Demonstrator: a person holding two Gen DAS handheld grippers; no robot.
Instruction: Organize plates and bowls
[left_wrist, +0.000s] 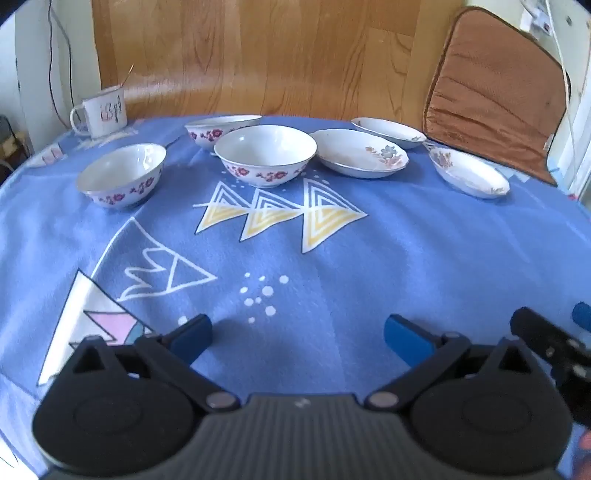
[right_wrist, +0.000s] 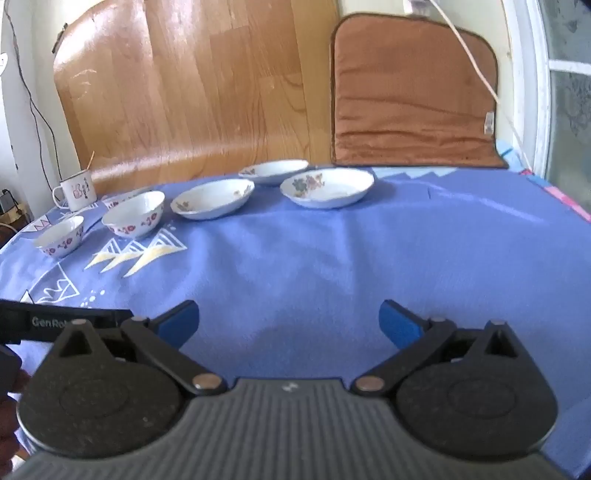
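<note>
Three white bowls with red flowers stand at the far side of the blue cloth: a left bowl (left_wrist: 122, 179), a middle bowl (left_wrist: 265, 155) and a back bowl (left_wrist: 221, 129). Three shallow flowered plates lie to their right: a middle plate (left_wrist: 364, 153), a back plate (left_wrist: 388, 131) and a right plate (left_wrist: 469, 171). In the right wrist view I see the plates (right_wrist: 327, 186) (right_wrist: 213, 198) (right_wrist: 273, 170) and two bowls (right_wrist: 133, 213) (right_wrist: 61, 235). My left gripper (left_wrist: 297, 338) is open and empty over the near cloth. My right gripper (right_wrist: 290, 323) is open and empty, well short of the dishes.
A white enamel mug (left_wrist: 101, 112) stands at the back left corner. A wooden board (left_wrist: 258, 55) and a brown cushion (left_wrist: 495, 96) lean behind the table. The blue patterned cloth (left_wrist: 332, 258) covers the table. The right gripper's body (left_wrist: 554, 343) shows at the left view's right edge.
</note>
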